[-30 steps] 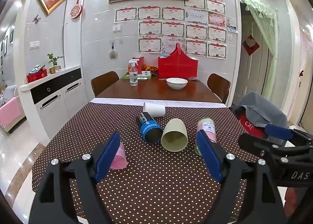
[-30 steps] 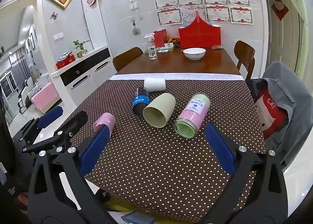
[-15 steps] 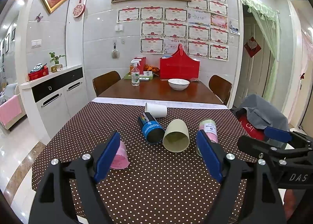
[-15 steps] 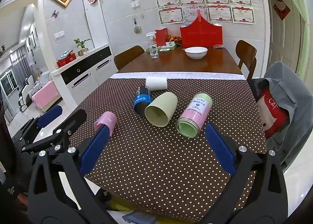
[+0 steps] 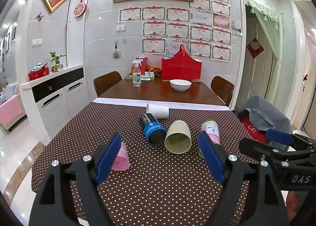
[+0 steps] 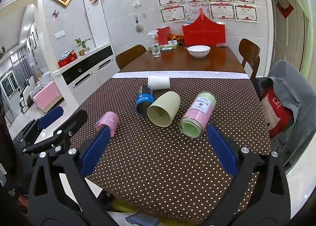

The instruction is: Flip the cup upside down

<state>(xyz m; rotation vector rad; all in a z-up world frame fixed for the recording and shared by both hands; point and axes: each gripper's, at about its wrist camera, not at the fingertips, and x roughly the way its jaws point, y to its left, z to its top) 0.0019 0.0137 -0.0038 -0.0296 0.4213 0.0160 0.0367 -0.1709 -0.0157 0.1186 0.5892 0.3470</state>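
Several cups lie on their sides on the brown dotted tablecloth (image 5: 158, 186). A pale green cup (image 5: 178, 137) (image 6: 164, 108) lies with its mouth toward me. Left of it lies a blue cup (image 5: 152, 131) (image 6: 144, 98); behind them a white cup (image 5: 158, 111) (image 6: 159, 82). A pink-and-green jar (image 5: 209, 129) (image 6: 198, 116) lies to the right, a pink cup (image 5: 120, 157) (image 6: 107, 122) to the left. My left gripper (image 5: 160, 159) is open and empty above the near cloth. My right gripper (image 6: 158, 151) is open and empty at the near edge.
The wooden table behind holds a white bowl (image 5: 180, 84), a spray bottle (image 5: 136, 76) and a red box (image 5: 181, 67). A chair with grey clothes (image 6: 286, 107) stands at the right. A white sideboard (image 5: 53, 95) stands at the left.
Both grippers have drifted slightly nearer the cups and a little upward. The cups have not moved. Both stay open.
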